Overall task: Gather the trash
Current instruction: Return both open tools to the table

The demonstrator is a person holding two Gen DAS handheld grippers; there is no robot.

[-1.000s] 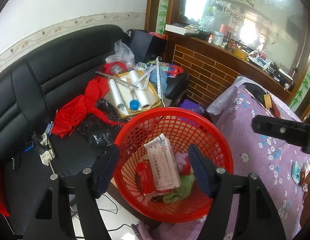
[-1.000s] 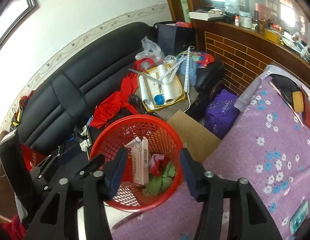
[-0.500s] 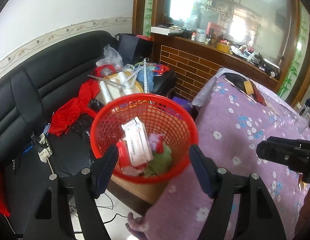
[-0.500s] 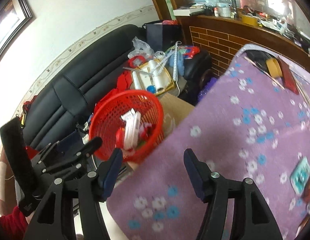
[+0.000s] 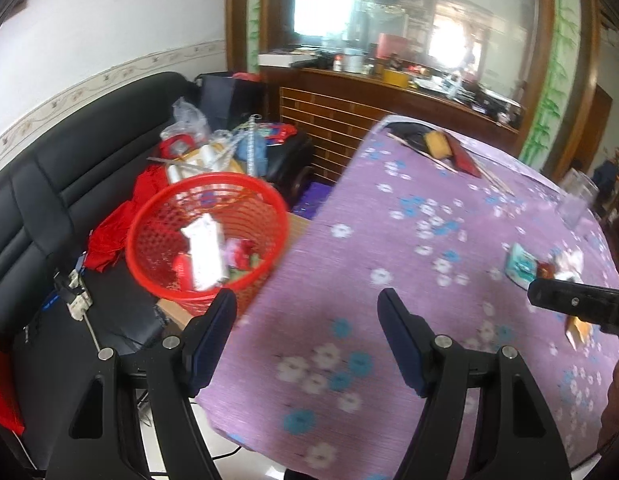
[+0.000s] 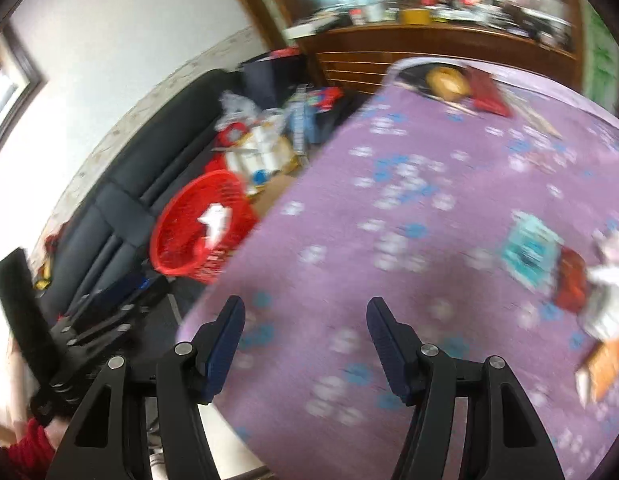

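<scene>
**Desk:** What is crowding the room around the worktop (image 5: 389, 216)?

**Photographer:** A purple flowered cloth is covering it. A black sofa (image 5: 57, 168) is running along the wall to the left, piled with red fabric (image 5: 145, 188), plastic bags and rolls of white film. A red mesh basket (image 5: 165, 216) is sitting just off the worktop's left edge, already holding a white carton and bits of red and green wrapping. At the far end of the cloth, a yellowish block (image 5: 436, 143) and a dark red book (image 5: 463, 158) are lying side by side, with a brick-faced wooden counter behind them.

**Desk:** And the trash that is being collected?

**Photographer:** It is lying on the right side of the worktop: a teal packet (image 6: 529, 248), a dark red wrapper (image 6: 571, 284) just beside it, crumpled white paper (image 6: 613, 276) and an orange carton (image 6: 605, 364) nearer the edge. That view is blurring badly, so finer detail cannot be told.

**Desk:** Where are the tools?

**Photographer:** The left hand-held gripper (image 5: 307, 322) is hanging over bare cloth near the worktop's near-left edge, its jaws standing apart with nothing between them; the trash is lying well off to its right. The right hand-held gripper (image 6: 305, 322) is also gaping and empty over the cloth, with the teal packet ahead and to its right, clear of its fingers. Nothing is lying between it and the pile.
</scene>
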